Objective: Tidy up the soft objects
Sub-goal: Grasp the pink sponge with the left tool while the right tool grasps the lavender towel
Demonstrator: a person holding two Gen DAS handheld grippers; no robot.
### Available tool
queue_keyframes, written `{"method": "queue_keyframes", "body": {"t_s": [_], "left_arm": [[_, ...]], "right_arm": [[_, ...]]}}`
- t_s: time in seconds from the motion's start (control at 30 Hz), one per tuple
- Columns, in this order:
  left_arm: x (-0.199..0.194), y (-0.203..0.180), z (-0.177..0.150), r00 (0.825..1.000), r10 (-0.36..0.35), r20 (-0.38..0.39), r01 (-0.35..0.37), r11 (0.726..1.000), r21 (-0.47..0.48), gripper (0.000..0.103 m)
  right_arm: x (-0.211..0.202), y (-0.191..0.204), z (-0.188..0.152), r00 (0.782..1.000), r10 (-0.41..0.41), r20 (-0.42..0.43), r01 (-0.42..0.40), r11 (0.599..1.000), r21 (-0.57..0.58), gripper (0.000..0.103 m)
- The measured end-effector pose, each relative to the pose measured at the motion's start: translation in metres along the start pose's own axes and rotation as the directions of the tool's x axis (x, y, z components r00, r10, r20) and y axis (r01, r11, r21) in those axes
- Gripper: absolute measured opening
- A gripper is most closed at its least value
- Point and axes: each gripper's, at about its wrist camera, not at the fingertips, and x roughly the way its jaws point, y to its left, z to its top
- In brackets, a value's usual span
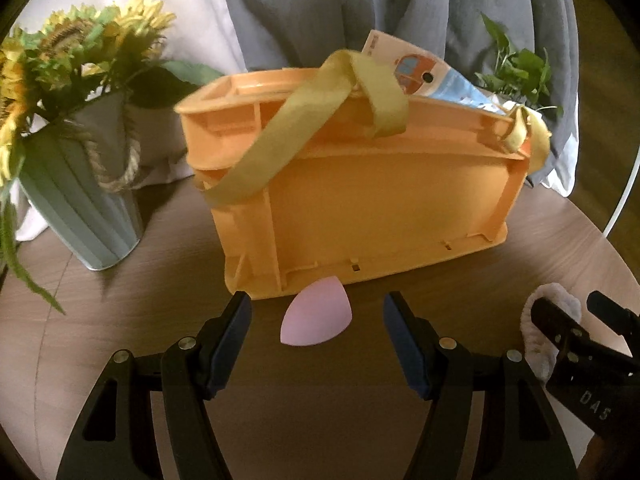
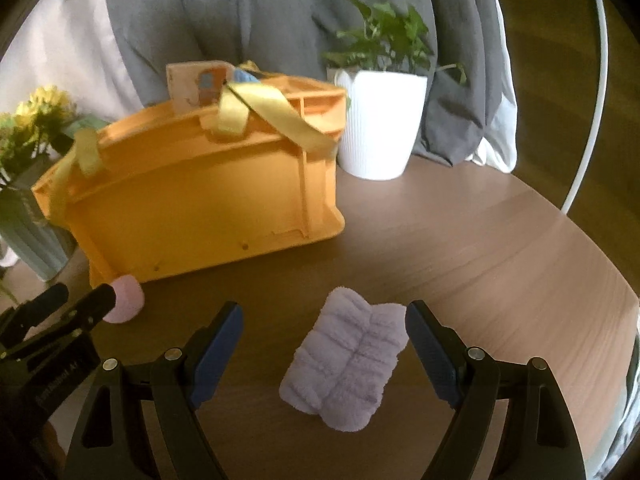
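A pink teardrop sponge (image 1: 317,313) lies on the round wooden table (image 1: 120,320) just in front of an orange plastic basket (image 1: 360,208) with yellow straps. My left gripper (image 1: 318,314) stands open, its fingers on either side of the sponge without touching it. A folded lilac fluffy cloth (image 2: 344,360) lies on the table (image 2: 500,260) between the fingers of my right gripper (image 2: 324,320), which is open too. The right view shows the sponge (image 2: 125,300) at the left beside the left gripper's fingertips (image 2: 100,294). The basket (image 2: 200,200) holds a picture card and something blue.
A pale green vase of sunflowers (image 1: 80,200) stands left of the basket. A white pot with a green plant (image 2: 380,128) stands right of it. Grey and white fabric (image 1: 320,12) hangs behind. The right gripper's body (image 1: 580,344) covers part of the cloth (image 1: 552,308) at the left view's right edge.
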Motion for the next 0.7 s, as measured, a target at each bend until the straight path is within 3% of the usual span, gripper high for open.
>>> {"method": "queue_keyframes", "body": {"t_s": [0.37,0.7], "left_arm": [[0.037,-0.002,0.000,0.996,-0.024,-0.087,0.024,1.000,0.004,0.066],[0.041,-0.009,-0.004,0.995,-0.011,-0.095,0.012,1.000,0.002,0.043]], "right_arm": [[0.025,0.005,-0.003,0.996,-0.053,-0.079,0.053,0.999,0.007,0.083],[0.031,0.003,-0.006,0.993,-0.072,-0.093,0.070,0.997,-0.024,0.045]]}}
